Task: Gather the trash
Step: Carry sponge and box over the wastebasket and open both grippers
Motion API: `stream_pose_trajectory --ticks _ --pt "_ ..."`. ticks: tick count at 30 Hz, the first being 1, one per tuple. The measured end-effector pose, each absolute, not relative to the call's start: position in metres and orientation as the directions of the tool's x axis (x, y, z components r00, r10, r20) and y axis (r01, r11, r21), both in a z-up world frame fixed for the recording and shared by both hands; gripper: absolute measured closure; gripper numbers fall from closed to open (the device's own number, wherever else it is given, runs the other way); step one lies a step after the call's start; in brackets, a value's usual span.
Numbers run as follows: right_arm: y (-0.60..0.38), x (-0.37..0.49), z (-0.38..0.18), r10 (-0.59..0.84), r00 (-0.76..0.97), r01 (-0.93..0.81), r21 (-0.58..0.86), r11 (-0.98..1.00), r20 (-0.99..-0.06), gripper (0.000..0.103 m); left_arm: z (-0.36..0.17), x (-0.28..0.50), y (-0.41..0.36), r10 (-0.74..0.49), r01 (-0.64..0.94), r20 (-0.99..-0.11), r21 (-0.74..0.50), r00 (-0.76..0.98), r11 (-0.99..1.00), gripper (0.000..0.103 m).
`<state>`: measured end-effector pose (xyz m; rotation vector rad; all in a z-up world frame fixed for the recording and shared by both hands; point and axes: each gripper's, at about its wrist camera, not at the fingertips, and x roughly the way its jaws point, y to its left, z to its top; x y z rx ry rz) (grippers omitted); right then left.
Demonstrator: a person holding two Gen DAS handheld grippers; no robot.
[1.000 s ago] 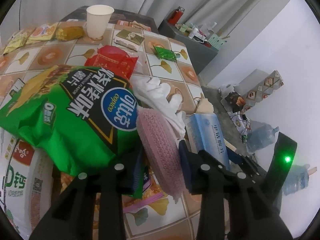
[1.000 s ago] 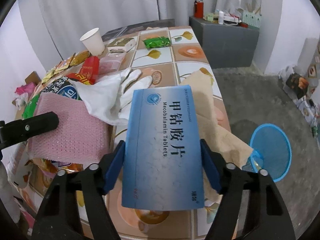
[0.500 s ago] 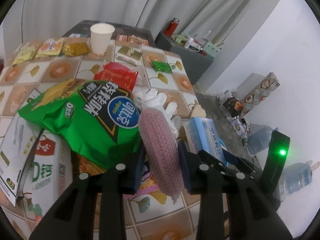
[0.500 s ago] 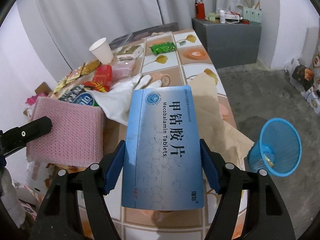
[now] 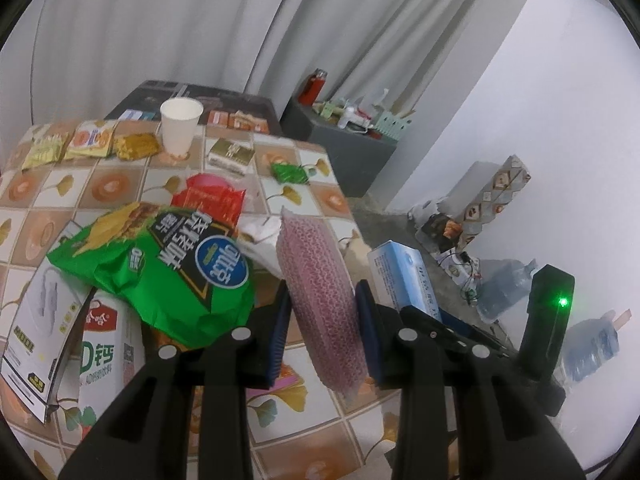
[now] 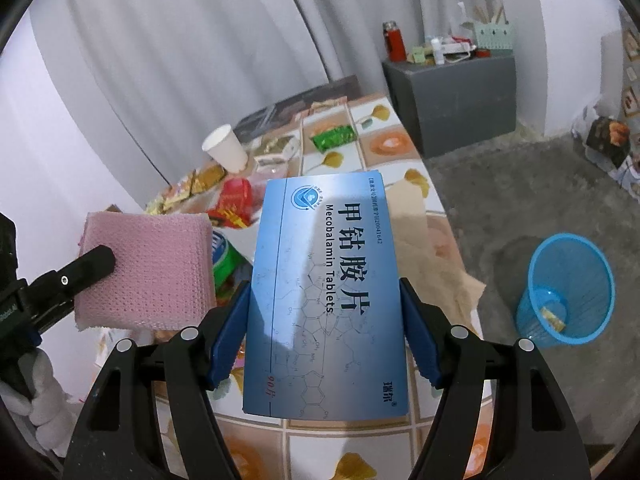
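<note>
Grippers clamp pink sponge (image 5: 324, 300) (left), blue box (image 6: 326, 296) (right)

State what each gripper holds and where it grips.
Left gripper: pink sponge cloth, pinched across its flat faces. Right gripper: blue tablet box, clamped by its long side edges.

Counter (image 5: 104, 184) under a tiled cloth with orange rounds and ginkgo leaves. Far end: white paper cup (image 5: 181, 125), upright; three small snack packets (image 5: 90, 145) in a row left of it; a gold-topped flat box (image 5: 230, 156) to its right; a small green packet (image 5: 289, 172) near the right edge. Middle: red wrapper (image 5: 208, 200), big green chip bag (image 5: 168, 272) lying over a white carton (image 5: 60, 344). Brown paper (image 6: 432, 256) draped over the right edge. Floor (image 6: 520, 200) grey and rough; blue mesh bin (image 6: 568, 288) stands on it, a scrap inside
</note>
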<state>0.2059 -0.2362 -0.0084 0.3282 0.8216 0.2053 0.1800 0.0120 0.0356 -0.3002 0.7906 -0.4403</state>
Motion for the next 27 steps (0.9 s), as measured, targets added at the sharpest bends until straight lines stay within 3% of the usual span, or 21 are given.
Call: stream_pose_trajectory --ticks 6,16,27 --pt "-0.254 0.191 0.012 0.317 0.718 -0.042 0.416 0.908 -0.619 0.036 0.056 0.175 0.006 -0.495 0.303 -0.594 -0.397 0.634 0.866 0.071" --pt "-0.326 0.159 0.029 0.217 0.806 0.100 0.489 0.867 -0.551 0.036 0.075 0.194 -0.051 -0.561 0.419 -0.595 -0.375 0.575 0.827 0.071" --pt "-0.438 0.139 -0.023 0.043 0.785 0.396 0.552 0.734 -0.619 0.036 0.037 0.246 -0.209 -0.615 0.558 -0.730 -0.389 0.298 0.733 0.071"
